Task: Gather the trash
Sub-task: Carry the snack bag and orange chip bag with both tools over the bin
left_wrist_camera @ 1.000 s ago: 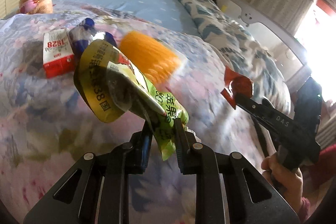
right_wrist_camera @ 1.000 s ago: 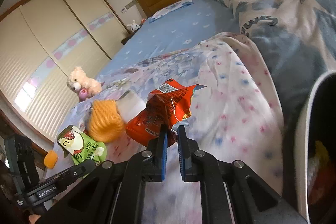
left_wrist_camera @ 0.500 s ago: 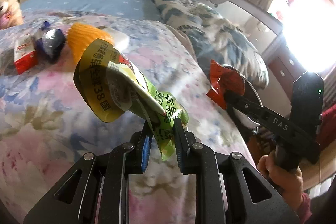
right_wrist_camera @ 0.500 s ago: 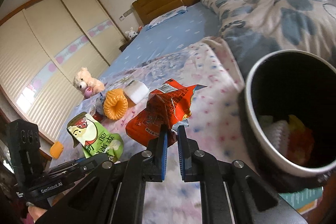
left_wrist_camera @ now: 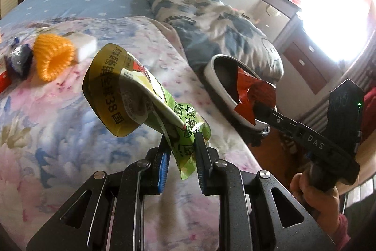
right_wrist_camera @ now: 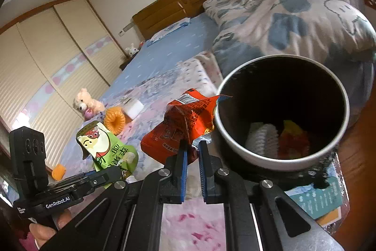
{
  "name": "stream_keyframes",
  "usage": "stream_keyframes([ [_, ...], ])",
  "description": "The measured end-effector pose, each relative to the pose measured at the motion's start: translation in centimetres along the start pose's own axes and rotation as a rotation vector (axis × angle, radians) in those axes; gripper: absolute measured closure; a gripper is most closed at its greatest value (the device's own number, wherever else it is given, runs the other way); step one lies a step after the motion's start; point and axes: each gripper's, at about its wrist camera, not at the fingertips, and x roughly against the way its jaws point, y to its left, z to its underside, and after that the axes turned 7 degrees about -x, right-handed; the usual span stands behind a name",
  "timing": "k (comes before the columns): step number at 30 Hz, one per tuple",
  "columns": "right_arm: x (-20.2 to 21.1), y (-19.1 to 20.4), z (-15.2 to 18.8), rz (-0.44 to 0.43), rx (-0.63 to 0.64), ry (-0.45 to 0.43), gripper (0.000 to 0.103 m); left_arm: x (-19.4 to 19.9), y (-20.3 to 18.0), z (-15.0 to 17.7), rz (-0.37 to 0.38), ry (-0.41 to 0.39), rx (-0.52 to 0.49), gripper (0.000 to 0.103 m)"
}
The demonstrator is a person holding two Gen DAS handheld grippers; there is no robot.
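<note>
My left gripper (left_wrist_camera: 181, 145) is shut on a green snack bag (left_wrist_camera: 131, 95), held above the flowered bedspread; the bag also shows in the right wrist view (right_wrist_camera: 105, 147). My right gripper (right_wrist_camera: 192, 147) is shut on a red snack bag (right_wrist_camera: 183, 124), held at the near rim of a round trash bin (right_wrist_camera: 235, 138) beside the bed. In the left wrist view the red bag (left_wrist_camera: 251, 93) hangs over the bin's rim (left_wrist_camera: 211, 77). The bin holds white and coloured trash.
An orange foam net (left_wrist_camera: 52, 55), a white block (left_wrist_camera: 84, 46), and a dark blue wrapper (left_wrist_camera: 18, 60) lie on the bedspread. A teddy bear (right_wrist_camera: 84, 105) sits further back. A folded blue-patterned duvet (right_wrist_camera: 293, 22) lies behind the bin. Books (right_wrist_camera: 322, 201) lie under the bin.
Both grippers have swung right toward the bin with their bags. The bin has come fully into the right wrist view, and the red bag now reaches its rim.
</note>
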Motion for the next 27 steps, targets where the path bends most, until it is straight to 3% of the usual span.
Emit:
stream_keyframes([
  [18,4.3,-6.0,-1.5,0.095,-0.088,-0.079,0.094,-2.9,-6.2,-2.0,0.072,0.033,-0.123,0.084],
  [27,5.1,-7.2,-2.5,0.115,-0.092,-0.097,0.094,-4.1,-8.0,-3.2,0.097,0.042,-0.148,0.084],
])
